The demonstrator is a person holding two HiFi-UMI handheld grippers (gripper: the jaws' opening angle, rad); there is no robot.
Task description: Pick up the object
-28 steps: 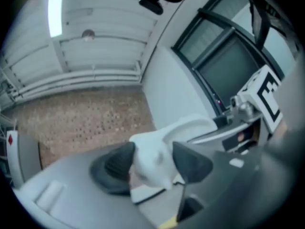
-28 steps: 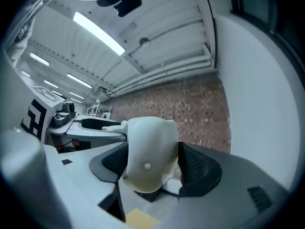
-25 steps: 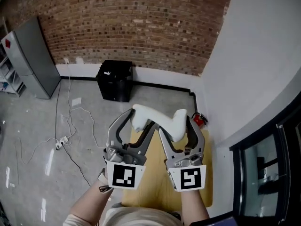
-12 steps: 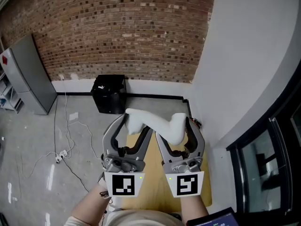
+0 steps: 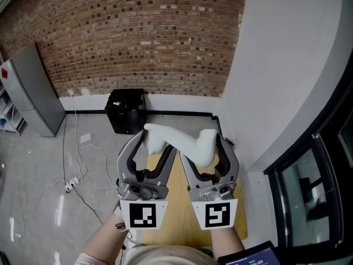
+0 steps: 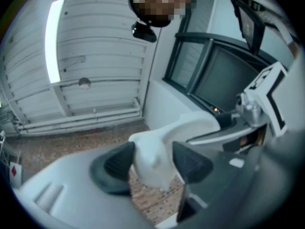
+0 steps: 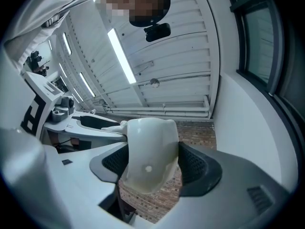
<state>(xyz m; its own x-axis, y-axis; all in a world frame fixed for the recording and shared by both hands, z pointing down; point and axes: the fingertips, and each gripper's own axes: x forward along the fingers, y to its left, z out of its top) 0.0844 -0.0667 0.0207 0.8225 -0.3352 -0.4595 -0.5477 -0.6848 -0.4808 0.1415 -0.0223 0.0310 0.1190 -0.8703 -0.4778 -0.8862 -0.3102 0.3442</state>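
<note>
A white, curved, bone-like object [image 5: 181, 138] is held in the air above a small wooden table [image 5: 178, 200]. My left gripper [image 5: 154, 143] is shut on its left end, and both dark pads [image 6: 119, 162] press the white object [image 6: 151, 160] in the left gripper view. My right gripper [image 5: 207, 151] is shut on the thicker right end. In the right gripper view the white object [image 7: 148, 152] fills the gap between the pads [image 7: 196, 165]. Both gripper views look upward at a white ceiling.
A black box [image 5: 126, 110] stands on the floor by the brick wall [image 5: 138, 37]. At the left there are a grey cabinet [image 5: 30, 87] and loose cables [image 5: 77, 164]. A white wall [image 5: 287, 65] and a dark window frame [image 5: 309, 203] close off the right.
Both grippers still hold the white object. In the head view they have shifted slightly left, and the head view has tilted a little.
</note>
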